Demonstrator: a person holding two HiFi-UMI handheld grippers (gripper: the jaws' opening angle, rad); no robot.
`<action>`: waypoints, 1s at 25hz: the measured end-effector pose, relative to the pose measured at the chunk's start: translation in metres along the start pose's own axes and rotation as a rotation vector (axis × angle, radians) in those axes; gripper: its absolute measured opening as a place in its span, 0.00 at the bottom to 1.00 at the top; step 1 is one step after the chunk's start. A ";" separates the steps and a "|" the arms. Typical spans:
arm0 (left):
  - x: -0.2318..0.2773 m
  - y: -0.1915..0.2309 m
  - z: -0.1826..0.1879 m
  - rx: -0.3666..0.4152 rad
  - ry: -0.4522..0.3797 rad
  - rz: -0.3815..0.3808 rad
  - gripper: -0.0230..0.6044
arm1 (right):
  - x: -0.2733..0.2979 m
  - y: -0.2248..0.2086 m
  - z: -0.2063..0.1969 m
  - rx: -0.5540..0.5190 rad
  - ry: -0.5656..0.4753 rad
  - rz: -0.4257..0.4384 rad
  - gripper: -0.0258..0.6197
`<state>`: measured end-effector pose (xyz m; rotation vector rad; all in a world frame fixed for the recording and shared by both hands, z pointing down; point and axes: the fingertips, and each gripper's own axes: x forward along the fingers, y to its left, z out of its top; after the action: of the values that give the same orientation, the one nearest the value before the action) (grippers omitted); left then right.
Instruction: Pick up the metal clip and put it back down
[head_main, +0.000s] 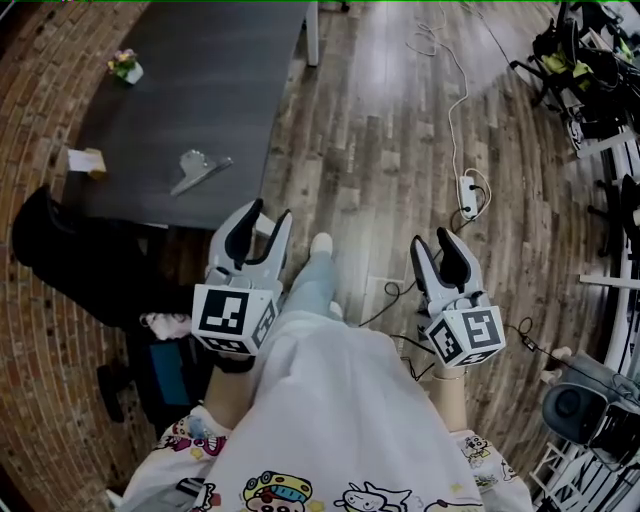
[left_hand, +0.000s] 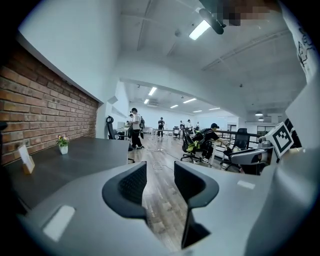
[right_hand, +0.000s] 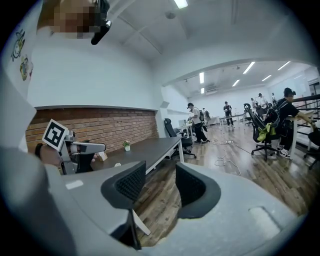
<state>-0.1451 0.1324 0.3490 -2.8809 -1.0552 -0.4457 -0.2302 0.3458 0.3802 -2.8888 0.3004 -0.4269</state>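
Note:
The metal clip lies flat on the dark table, near its front edge. My left gripper hovers in front of the table, a little right of and nearer than the clip, jaws open with only floor between them. Further right, over the wooden floor, my right gripper is also open and holds nothing. The clip does not show in the left gripper view. From the right gripper view I see the table and the left gripper's marker cube.
A small potted plant and a card stand sit on the table. A dark chair stands left of it. A power strip with a white cable lies on the floor ahead. Office chairs crowd the right side.

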 end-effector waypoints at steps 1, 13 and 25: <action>0.009 0.006 0.003 0.000 -0.003 -0.004 0.31 | 0.009 -0.003 0.004 0.004 -0.004 -0.003 0.33; 0.110 0.074 0.045 0.001 -0.020 -0.016 0.36 | 0.120 -0.036 0.057 0.017 -0.017 -0.002 0.40; 0.136 0.145 0.056 -0.021 -0.051 0.088 0.41 | 0.207 -0.027 0.081 -0.005 -0.022 0.092 0.45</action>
<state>0.0604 0.1135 0.3424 -2.9582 -0.9315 -0.3826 -0.0067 0.3383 0.3651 -2.8686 0.4299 -0.3783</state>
